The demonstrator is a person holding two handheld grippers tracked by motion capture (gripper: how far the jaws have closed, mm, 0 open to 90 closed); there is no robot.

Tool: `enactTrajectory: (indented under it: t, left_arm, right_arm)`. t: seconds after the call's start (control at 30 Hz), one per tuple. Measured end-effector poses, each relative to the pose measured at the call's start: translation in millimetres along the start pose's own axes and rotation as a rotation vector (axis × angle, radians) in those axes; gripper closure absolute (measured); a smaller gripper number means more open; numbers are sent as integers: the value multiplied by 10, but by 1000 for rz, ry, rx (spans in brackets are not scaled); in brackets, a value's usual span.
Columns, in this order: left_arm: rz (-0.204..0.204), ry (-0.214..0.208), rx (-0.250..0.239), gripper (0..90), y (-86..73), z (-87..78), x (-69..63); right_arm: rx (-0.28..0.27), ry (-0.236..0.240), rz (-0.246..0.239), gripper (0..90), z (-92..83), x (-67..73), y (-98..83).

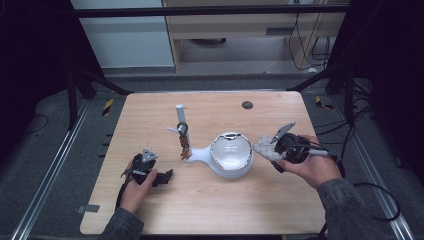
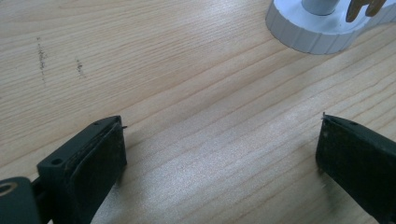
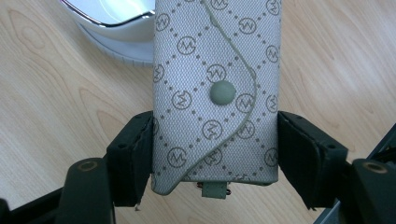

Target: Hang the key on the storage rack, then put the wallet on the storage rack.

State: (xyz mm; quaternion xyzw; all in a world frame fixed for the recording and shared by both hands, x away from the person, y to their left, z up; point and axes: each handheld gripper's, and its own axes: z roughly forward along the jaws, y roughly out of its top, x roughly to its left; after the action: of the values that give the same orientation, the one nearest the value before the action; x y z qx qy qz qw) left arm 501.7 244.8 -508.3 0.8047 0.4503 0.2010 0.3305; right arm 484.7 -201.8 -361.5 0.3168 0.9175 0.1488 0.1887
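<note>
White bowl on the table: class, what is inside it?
The bowl shows a bare, shiny white inside with nothing in it. Its rim hides a strip of the near inner wall.

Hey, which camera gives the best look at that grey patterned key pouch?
The right gripper view: the key pouch runs up its middle, with its snap button, flap and woven pattern sharp, clamped between the right gripper jaws. The high view shows it small and pale beside the white bowl. The left gripper view looks at bare table.
</note>
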Motion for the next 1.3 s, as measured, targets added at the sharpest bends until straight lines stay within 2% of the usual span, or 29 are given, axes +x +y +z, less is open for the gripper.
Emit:
enactTrajectory:
  t: [0.77,1.3]
  left_arm:
    - [-3,0,-3,10,0,3,-4]
    - [-1,2,-4,8,0,3,-7]
  right_arm:
    - [-24,-2,-90,312,-207,169,268]
    - [-17,18,-146,312,-166,329,407]
